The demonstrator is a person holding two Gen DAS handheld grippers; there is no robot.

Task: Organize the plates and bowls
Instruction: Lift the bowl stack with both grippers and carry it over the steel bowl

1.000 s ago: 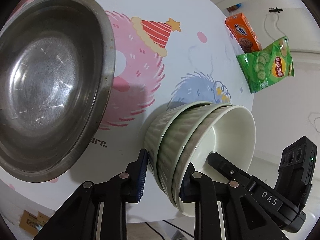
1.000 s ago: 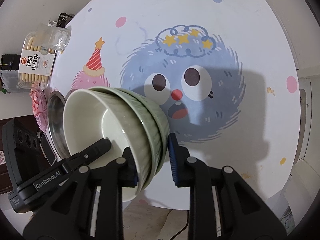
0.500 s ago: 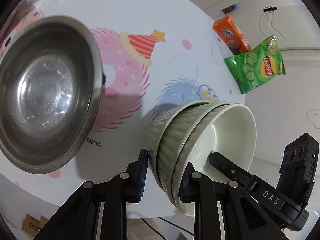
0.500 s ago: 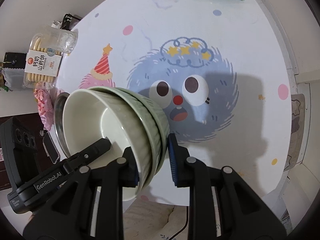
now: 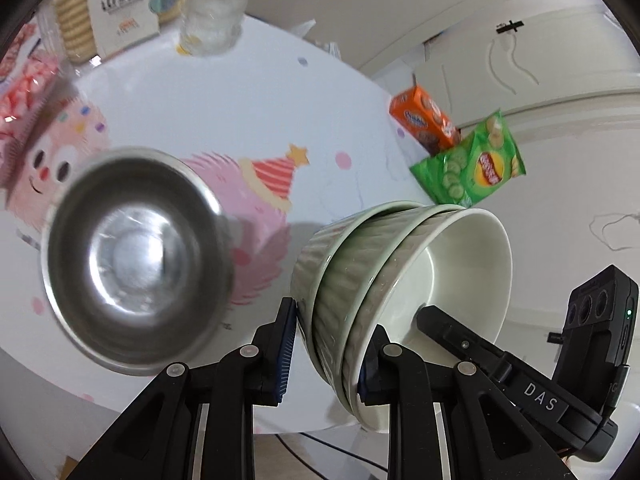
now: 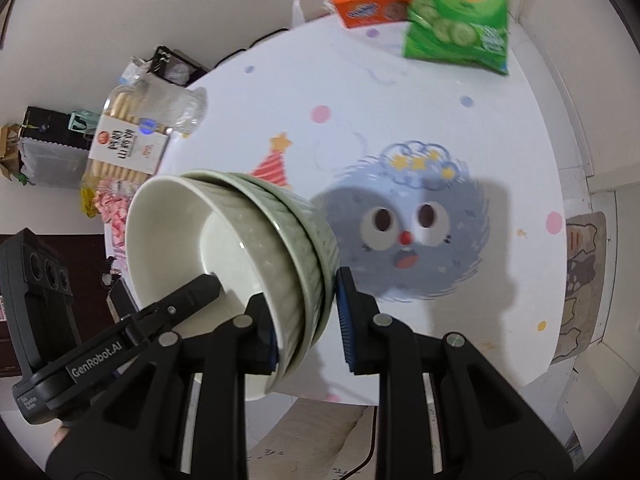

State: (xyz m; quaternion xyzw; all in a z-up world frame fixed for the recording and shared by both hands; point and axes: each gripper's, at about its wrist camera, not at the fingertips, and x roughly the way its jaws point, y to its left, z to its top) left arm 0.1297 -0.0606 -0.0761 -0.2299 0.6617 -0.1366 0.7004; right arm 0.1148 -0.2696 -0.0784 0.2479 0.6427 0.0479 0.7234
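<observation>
A stack of three nested pale-green ribbed bowls (image 5: 348,280) hangs tilted above the round cartoon-print table (image 5: 320,100). My left gripper (image 5: 328,356) is shut on one side of the stack's rims, one pad inside the top bowl and one outside. My right gripper (image 6: 306,328) is shut on the opposite side of the stack (image 6: 240,240) in the same way. In the left wrist view a steel bowl (image 5: 136,264) sits on the table, left of the stack and below it. The stack hides that bowl in the right wrist view.
A biscuit pack (image 5: 116,4), a glass (image 5: 212,12) and a pink snack bag (image 5: 20,80) sit at the table's far left edge. An orange biscuit box (image 5: 424,120) and a green crisps bag (image 5: 472,164) lie at the far right edge.
Both grippers have risen with the bowl stack held between them. The table and steel bowl now look smaller and farther below, and more of the far edge shows.
</observation>
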